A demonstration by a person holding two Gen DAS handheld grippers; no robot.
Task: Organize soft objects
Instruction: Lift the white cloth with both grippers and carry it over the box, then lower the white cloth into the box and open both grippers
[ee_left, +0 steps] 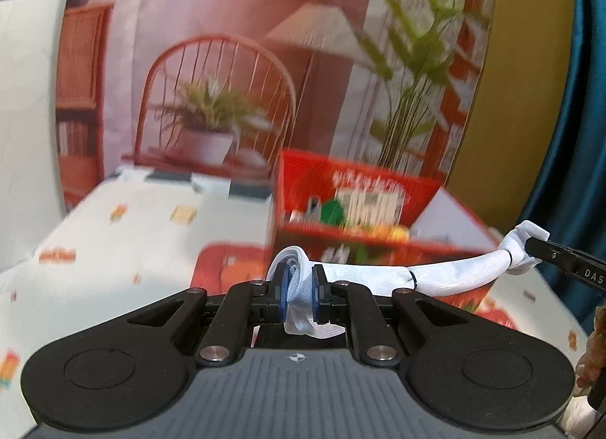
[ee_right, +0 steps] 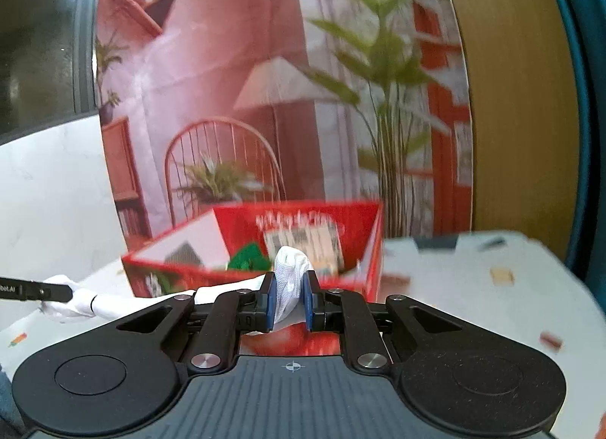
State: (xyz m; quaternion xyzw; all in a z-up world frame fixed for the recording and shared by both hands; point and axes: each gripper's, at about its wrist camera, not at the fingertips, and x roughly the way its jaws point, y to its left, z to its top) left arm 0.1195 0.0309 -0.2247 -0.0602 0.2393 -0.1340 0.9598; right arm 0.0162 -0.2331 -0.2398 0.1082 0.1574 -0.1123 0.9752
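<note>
Now the white cloth roll (ee_left: 447,274) spans sideways between both clamped grippers, left gripper (ee_left: 302,289) and right gripper (ee_right: 289,297), with the red box (ee_right: 295,234) just behind at mid-frame.

I see a table (ee_left: 125,234) with a white cloth that has little orange pictures on it. A red box (ee_right: 295,234) with an open top sits on it.

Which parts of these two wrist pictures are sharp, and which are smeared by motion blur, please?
Left wrist view: the left gripper and rolled white cloth are crisp; the open red cardboard box is smeared. Right wrist view: the right gripper is sharp; box and patterned tablecloth blur, edges bowed.
</note>
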